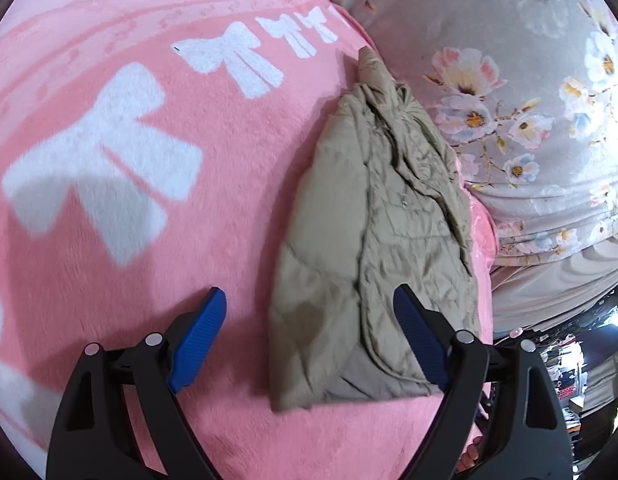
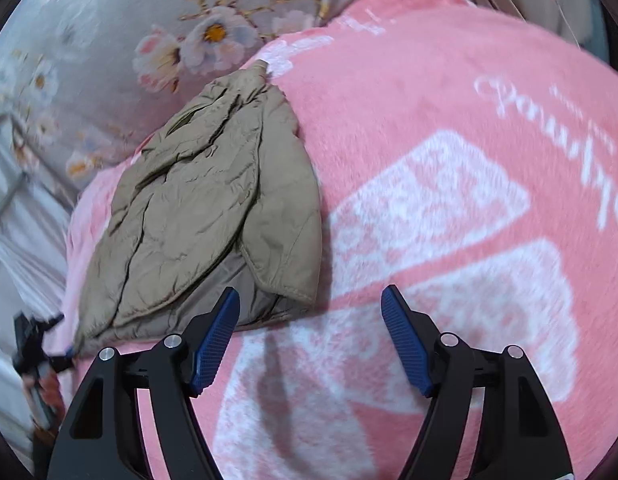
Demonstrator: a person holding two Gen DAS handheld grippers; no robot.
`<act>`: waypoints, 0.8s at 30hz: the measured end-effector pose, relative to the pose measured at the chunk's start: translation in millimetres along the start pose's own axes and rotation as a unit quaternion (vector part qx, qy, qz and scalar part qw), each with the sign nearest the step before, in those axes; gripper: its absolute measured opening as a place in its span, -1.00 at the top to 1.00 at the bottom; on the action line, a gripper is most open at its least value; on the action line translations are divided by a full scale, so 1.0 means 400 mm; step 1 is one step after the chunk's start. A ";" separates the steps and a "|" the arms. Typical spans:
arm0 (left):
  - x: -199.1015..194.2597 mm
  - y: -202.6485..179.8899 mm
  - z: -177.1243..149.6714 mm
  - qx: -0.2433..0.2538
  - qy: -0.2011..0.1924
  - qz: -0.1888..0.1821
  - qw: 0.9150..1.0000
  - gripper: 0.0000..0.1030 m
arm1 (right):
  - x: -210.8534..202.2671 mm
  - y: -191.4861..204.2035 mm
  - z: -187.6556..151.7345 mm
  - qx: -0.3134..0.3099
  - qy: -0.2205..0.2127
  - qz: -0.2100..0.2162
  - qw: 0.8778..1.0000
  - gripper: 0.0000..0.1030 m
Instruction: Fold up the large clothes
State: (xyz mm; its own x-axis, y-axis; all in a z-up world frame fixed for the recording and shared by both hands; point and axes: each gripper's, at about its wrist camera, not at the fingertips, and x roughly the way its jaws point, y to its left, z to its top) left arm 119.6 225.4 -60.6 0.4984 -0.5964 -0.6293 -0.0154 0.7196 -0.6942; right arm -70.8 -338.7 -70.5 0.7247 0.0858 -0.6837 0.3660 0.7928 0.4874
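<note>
a pink fleece blanket [image 1: 157, 248] is spread over most of both views, printed with white bows [image 1: 105, 160] on the side seen from the left wrist and with white blocks and script lettering [image 2: 449, 208] on the side seen from the right wrist. beyond its far edge a grey floral bedcover [image 1: 509, 92] is seen, lying bunched in folds towards the edge of the bed.

the task's garment, a khaki quilted jacket [image 1: 349, 232], is found folded into a long, narrow bundle on the blanket, close to the blanket's edge beside the floral bedcover. a grey lining is exposed at its near end and a small tab sticks out at its far tip. the fabric is creased; one padded panel is laid over the rest.

the left hand-held gripper [image 1: 309, 336] is held above the near end of the jacket with its jaws spread wide; nothing is clamped between the blue pads [image 1: 201, 340], one of which is over bare blanket and the other over the jacket's edge. contact with the cloth cannot be told.

the right hand-held gripper [image 2: 311, 336] is likewise released, jaws wide, over the blanket just beside the jacket's near corner; nothing is held. its left pad [image 2: 217, 344] overlaps the jacket's hem in the view.

fingertips [image 1: 471, 456] are glimpsed at the lower edge of the left view.
</note>
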 end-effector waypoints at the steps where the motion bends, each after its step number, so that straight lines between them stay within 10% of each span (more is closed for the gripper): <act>1: 0.006 -0.007 -0.006 -0.006 0.002 -0.011 1.000 -0.61 | 0.006 -0.004 -0.001 0.022 -0.006 0.009 1.000 -0.44; 7: 0.051 -0.063 -0.049 0.011 -0.002 0.005 1.000 -0.26 | 0.049 0.020 0.016 0.082 -0.027 0.035 0.996 -0.38; 11: 0.042 -0.087 -0.059 0.025 -0.020 0.043 0.999 0.57 | 0.087 0.042 0.018 0.091 -0.010 0.025 0.996 0.72; 13: 0.022 -0.095 -0.064 0.036 -0.032 0.047 0.998 0.78 | 0.076 0.043 0.020 0.093 -0.015 0.036 0.995 0.89; 24: -0.334 -0.163 -0.168 0.084 -0.094 -0.025 0.992 0.91 | -0.360 0.147 -0.058 -0.049 -0.150 0.096 0.983 0.94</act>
State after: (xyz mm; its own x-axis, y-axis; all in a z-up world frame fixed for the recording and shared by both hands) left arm -4.1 234.2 45.3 0.6487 -0.5665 -0.5081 0.1506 0.7500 -0.6440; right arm -167.3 -290.4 43.9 0.9197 0.0685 -0.3867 0.1594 0.8349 0.5269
